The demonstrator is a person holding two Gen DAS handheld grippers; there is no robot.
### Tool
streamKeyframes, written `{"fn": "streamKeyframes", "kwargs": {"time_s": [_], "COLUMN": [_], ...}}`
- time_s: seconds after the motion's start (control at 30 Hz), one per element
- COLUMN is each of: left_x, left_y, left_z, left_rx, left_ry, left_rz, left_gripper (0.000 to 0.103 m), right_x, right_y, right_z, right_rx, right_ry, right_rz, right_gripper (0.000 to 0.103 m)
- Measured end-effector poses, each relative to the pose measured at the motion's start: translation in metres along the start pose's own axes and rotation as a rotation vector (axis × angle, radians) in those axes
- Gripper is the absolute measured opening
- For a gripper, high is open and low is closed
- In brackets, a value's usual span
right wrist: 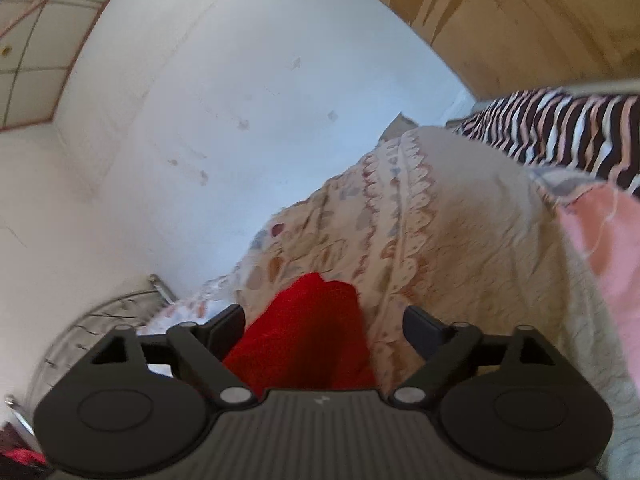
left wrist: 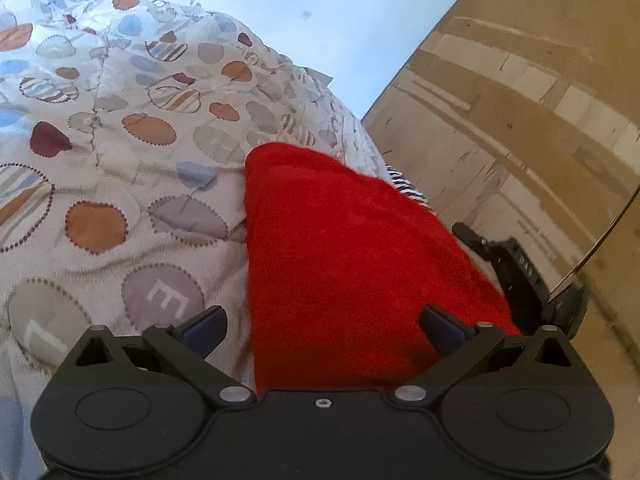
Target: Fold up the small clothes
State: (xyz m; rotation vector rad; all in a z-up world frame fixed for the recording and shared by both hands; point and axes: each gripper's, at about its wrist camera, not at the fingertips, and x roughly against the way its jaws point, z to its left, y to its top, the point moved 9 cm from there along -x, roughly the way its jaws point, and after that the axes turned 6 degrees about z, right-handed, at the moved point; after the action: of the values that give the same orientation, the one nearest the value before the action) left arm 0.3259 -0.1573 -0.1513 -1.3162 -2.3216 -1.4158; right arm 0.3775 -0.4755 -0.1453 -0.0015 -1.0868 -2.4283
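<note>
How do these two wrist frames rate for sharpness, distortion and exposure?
Left wrist view: mostly sharp on the red cloth and the patterned quilt, with strong fisheye bending of the wooden wardrobe. Right wrist view: softer, smeared toward the striped fabric and pink fabric; the white wall looks bright and bluish.
</note>
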Motion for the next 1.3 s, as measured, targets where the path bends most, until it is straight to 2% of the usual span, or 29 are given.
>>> {"fn": "streamKeyframes", "kwargs": {"time_s": [0.13,0.23,0.37,0.5,0.53,0.6,0.7,0.83,0.93,1.1,1.17,1.3], "left_x": [0.002,-0.01,-0.037,-0.057,-0.053,-0.036,-0.012,-0.009,-0.012,-0.031,-0.032,-0.03], "left_y": [0.02,0.034,0.047,0.05,0.052,0.053,0.042,0.006,-0.01,-0.043,-0.049,-0.046], "left_z": [0.008,0.015,0.025,0.032,0.028,0.015,-0.015,-0.046,-0.059,-0.065,-0.065,-0.063], "left_rx": [0.012,0.019,0.065,0.158,0.155,0.11,-0.011,-0.161,-0.308,-0.529,-0.556,-0.542], "left_ry": [0.0,0.003,-0.018,-0.01,-0.018,-0.021,0.0,0.021,0.106,0.246,0.269,0.253], "left_rz": [-0.009,0.002,0.038,0.098,0.075,0.0,-0.081,-0.053,-0.089,-0.085,-0.108,-0.109], "left_gripper": [0.102,0.102,0.102,0.102,0.102,0.102,0.102,0.102,0.102,0.102,0.102,0.102], "right_x": [-0.017,-0.027,-0.026,-0.025,-0.026,-0.026,-0.027,-0.026,-0.025,-0.027,-0.026,-0.027], "right_y": [-0.008,-0.021,-0.026,-0.029,-0.028,-0.028,-0.028,-0.028,-0.028,-0.03,-0.03,-0.029], "right_z": [0.006,0.008,0.007,0.003,0.002,0.002,0.002,0.001,0.001,0.002,0.001,0.0], "right_rx": [-0.01,0.047,0.061,0.047,0.047,0.045,0.048,0.044,0.041,0.067,0.067,0.066], "right_ry": [0.02,-0.043,-0.057,-0.055,-0.054,-0.054,-0.055,-0.05,-0.047,-0.052,-0.049,-0.051], "right_rz": [0.055,0.09,0.081,0.073,0.071,0.069,0.066,0.065,0.061,0.059,0.056,0.059], "right_gripper": [0.091,0.091,0.085,0.083,0.083,0.084,0.085,0.085,0.085,0.087,0.087,0.087]}}
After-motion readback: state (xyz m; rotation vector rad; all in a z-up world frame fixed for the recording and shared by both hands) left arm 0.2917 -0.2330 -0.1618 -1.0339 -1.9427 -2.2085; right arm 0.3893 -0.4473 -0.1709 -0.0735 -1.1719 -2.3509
